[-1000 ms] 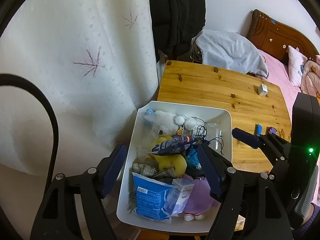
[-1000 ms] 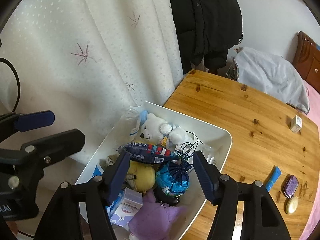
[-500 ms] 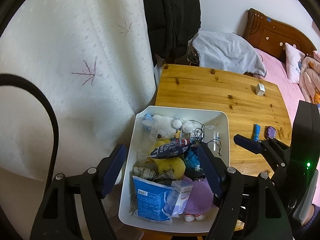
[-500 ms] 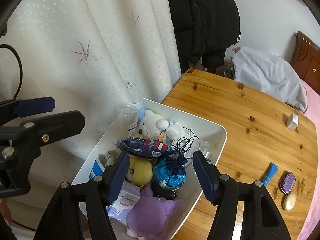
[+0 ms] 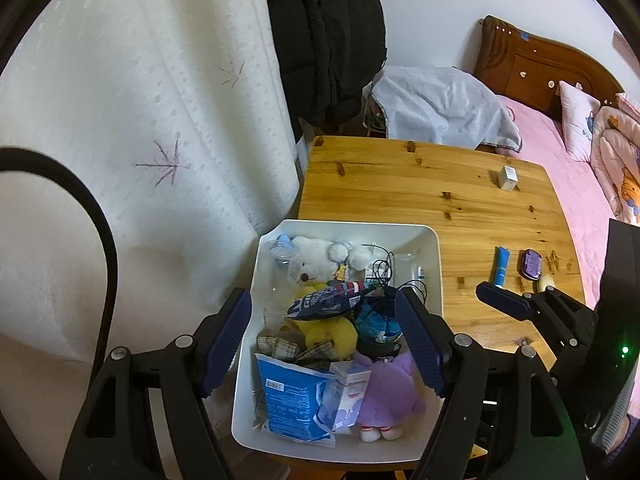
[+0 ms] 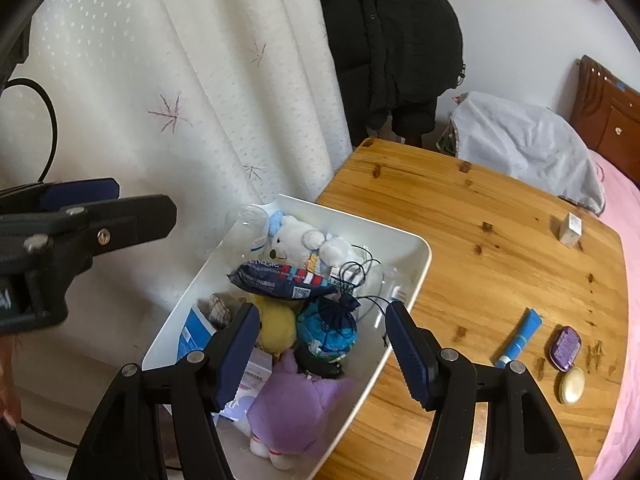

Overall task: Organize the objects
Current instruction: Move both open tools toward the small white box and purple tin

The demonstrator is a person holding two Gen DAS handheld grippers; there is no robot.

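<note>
I see both my left gripper [image 5: 324,334] and right gripper [image 6: 318,342] spread wide and empty above the white rectangular plastic bin [image 6: 416,280] of plush toys at the wooden table [image 6: 480,248] corner; a blue tube [image 6: 520,338] lies near it.

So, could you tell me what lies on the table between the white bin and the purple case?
Only the blue tube lies between the white bin and the purple case, seen clearest in the right wrist view.
</note>
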